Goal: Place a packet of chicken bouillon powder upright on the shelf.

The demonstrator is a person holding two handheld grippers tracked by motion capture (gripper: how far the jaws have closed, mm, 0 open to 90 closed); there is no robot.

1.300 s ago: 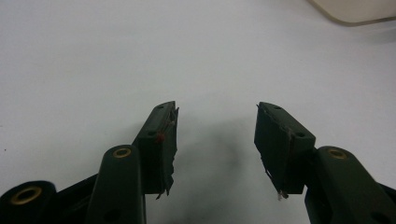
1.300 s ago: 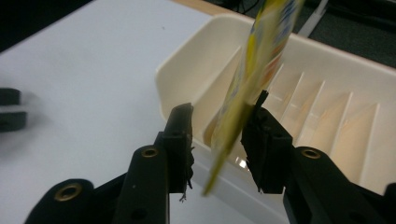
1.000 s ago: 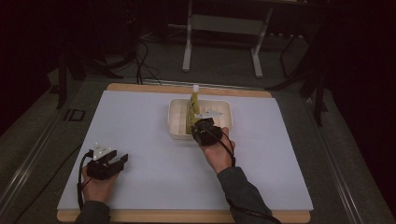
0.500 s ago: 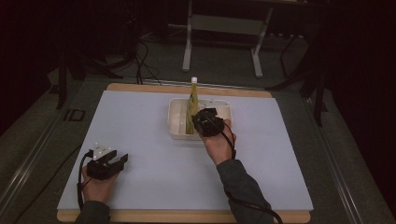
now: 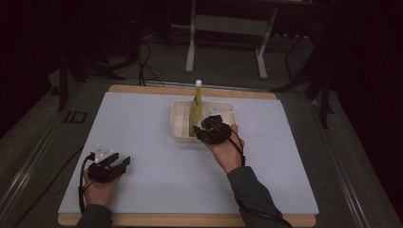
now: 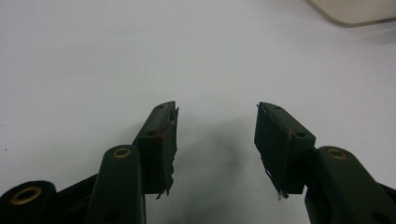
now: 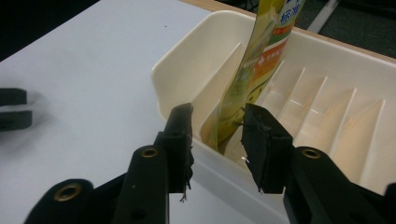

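Right gripper [image 5: 205,133], seen from the high view, sits at the near edge of a cream tray [image 5: 179,124] that stands toward the far middle of the pale blue mat [image 5: 142,118], and a tall yellow bottle [image 5: 196,107] with a white cap rises upright from the tray just beyond it. Down at the near left corner of the mat the left gripper [image 5: 121,164] rests low in the person's hand, well apart from the tray, with bare mat between them; dark floor, cables and a metal table frame [image 5: 225,23] lie beyond the wooden table edge [image 5: 190,90]. From the left gripper view, the left gripper [image 6: 216,128] has its jaws spread wide over bare mat with nothing between them, and a corner of the tray [image 6: 355,11] shows at top right. From the right gripper view, the right gripper [image 7: 217,123] has its jaws apart, reaching over the tray wall [image 7: 233,172] on either side of the bottle's [image 7: 252,79] lower part; whether the pads touch it I cannot tell. Thin dividers [image 7: 322,93] split the tray into slots, and the bottle stands in the end slot beside the wall.
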